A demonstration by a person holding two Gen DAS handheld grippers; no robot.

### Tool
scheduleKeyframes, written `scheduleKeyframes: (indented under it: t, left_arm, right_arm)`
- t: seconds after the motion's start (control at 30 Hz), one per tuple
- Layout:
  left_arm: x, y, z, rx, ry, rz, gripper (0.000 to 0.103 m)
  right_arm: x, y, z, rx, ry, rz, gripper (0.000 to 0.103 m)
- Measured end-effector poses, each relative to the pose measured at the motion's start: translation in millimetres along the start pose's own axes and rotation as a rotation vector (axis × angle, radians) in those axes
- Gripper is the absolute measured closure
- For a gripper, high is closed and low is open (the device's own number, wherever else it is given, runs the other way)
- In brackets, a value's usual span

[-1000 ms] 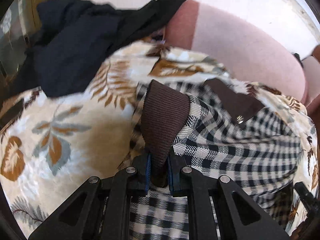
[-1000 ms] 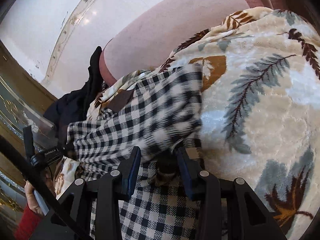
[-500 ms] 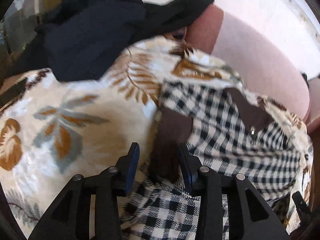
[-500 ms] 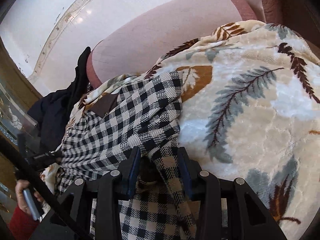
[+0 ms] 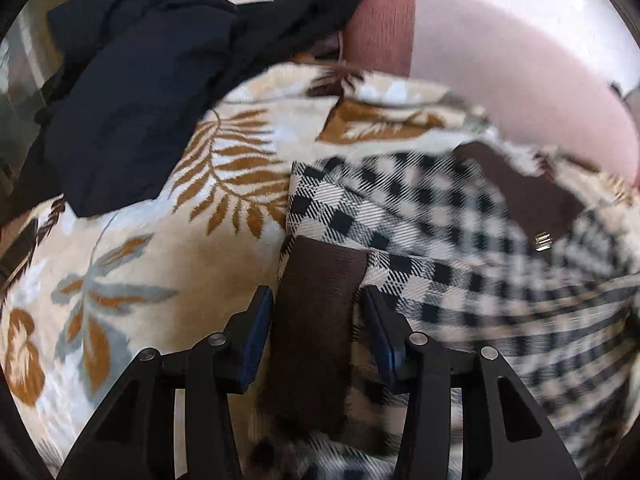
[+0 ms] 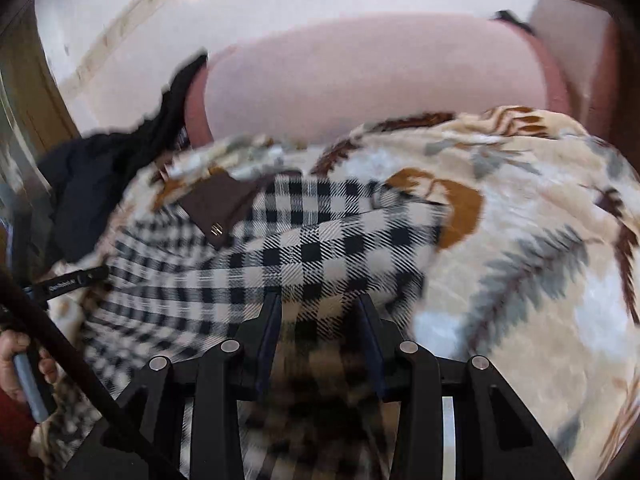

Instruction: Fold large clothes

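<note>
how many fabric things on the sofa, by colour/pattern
checked jacket with brown cuff: 1
leaf-print blanket: 1
dark navy garment: 1
black garment: 1
total: 4

Left wrist view: looking forward and down along the left gripper, sitting very close over the checked garment on the leaf-print blanket, facing the pink sofa back with the dark clothes at upper left. Right wrist view: riding just behind the right gripper, equally close above the checked garment, facing the same pink sofa back. Both views sharing the checked garment, its brown collar, the leaf-print blanket and the dark clothes.
</note>
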State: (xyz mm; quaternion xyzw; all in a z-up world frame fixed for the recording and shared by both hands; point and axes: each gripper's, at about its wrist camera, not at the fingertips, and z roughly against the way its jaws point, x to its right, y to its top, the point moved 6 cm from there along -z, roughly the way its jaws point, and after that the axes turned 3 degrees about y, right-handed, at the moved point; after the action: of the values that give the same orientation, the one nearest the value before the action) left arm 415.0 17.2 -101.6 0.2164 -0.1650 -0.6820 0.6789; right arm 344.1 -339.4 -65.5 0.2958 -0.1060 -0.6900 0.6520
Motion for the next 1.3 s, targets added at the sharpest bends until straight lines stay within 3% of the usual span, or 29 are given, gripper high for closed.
scheduleKeyframes:
  t: [0.13,0.3,0.43,0.63,0.8,0.83,0.9,0.97,1.1,1.2,1.3]
  left_arm:
    - [-2.4,5.2,-15.2,0.026,0.020,0.005,0.043]
    - [-5.8,6.3,-14.4,0.026,0.013,0.002,0.039]
    - [-16.7,3.7,12.4,0.039,-0.018,0.030,0.040]
    - [-15.0,-14.4,46.3,0.082,-0.059,-0.001,0.040]
    - [-5.8,-33.9,18.7,-0.003,0.001,-0.053,0.040]
    - [-6.6,-38.1,8.9,-0.043,-0.017,-0.036,0.039]
    - [-14.0,-40.4,11.2,-0.049,-0.047,0.027,0.038]
    - [-21.4,-41.3,21.1,-0.071,-0.090,0.073,0.038]
    - [-38.1,-47.4,57.2,-0.019,-0.095,0.053,0.038]
    - [-62.2,-70.3,78.8,0.005,-0.065,0.033,0.038]
    - [-87.0,-108.4,87.1,-0.035,-0.090,0.036,0.037]
  right_arm:
    - [20.1,7.3,-44.8,-0.084,-0.052,-0.041,0.062]
    - [20.5,10.3,-55.1,-0.067,-0.082,-0.036,0.061]
    - [5.7,9.2,-33.5,-0.043,-0.145,0.044,0.061]
    - [-22.3,-10.7,8.1,0.027,-0.082,0.062,0.061]
    - [-24.3,-33.9,-8.2,-0.037,-0.107,0.072,0.061]
    - [-19.9,-36.1,-15.8,-0.063,-0.097,0.053,0.061]
    - [-15.9,-36.7,-22.3,-0.088,-0.084,0.041,0.061]
    - [-17.9,-33.8,-15.7,-0.104,-0.084,0.042,0.061]
    - [-10.0,-29.4,25.1,-0.057,-0.048,0.001,0.060]
    - [11.8,-40.6,61.3,-0.037,-0.036,-0.054,0.056]
    - [45.4,-71.8,91.0,-0.048,-0.030,-0.144,0.056]
